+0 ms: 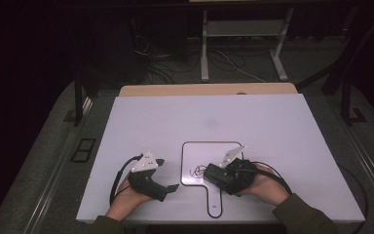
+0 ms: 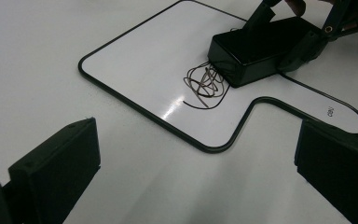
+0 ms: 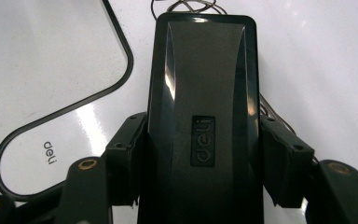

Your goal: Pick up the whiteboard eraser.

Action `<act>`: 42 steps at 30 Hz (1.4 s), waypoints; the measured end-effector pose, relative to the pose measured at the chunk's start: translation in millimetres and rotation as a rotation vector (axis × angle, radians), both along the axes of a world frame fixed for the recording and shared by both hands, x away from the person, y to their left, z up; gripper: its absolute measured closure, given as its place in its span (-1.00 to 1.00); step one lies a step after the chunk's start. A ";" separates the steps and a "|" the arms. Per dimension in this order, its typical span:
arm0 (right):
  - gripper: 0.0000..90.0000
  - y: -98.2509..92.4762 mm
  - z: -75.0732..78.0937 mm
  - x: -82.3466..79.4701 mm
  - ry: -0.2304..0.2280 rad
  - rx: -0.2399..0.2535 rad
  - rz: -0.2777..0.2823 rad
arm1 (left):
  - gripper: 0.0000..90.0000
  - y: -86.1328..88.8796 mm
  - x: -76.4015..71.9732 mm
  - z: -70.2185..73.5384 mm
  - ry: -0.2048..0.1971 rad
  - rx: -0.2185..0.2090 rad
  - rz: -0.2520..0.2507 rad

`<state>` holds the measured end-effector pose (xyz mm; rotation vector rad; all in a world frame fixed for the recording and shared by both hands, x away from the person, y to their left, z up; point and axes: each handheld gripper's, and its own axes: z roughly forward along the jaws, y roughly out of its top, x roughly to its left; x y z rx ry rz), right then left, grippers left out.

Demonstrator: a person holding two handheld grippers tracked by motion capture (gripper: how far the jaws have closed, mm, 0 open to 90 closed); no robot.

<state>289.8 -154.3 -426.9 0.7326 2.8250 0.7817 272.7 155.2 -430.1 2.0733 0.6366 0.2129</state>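
We see the right claw (image 3: 200,186) clamped on both long sides of a black eraser (image 3: 204,116), low and centre in its own view. The eraser lies on a small handled whiteboard (image 1: 195,153) at lower centre of the desk (image 1: 272,126), touching a dark scribble (image 2: 205,86). The left claw (image 2: 196,177) stands wide, holding nothing.

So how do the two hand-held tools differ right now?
The right tool is shut on the black eraser, its jaws pressing both long sides, while the left tool stands open with nothing between its jaws. The right tool sits over the small whiteboard by the scribble; the left tool rests beside that whiteboard on the white table. Both are black and hand-held.
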 end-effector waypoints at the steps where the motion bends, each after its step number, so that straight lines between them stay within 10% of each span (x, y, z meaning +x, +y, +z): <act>1: -0.16 0.2 0.2 -0.2 -0.004 -0.005 0.004 | -1.00 0.0 0.0 0.0 0.000 0.000 0.000; 29: -0.14 -0.2 4.0 3.0 -0.012 -0.046 0.063 | -1.00 -0.6 0.1 -1.2 0.009 0.000 -0.008; 42: -0.14 -10.5 15.1 9.9 0.001 0.012 0.040 | -1.00 -0.9 0.0 -1.6 0.011 0.001 -0.009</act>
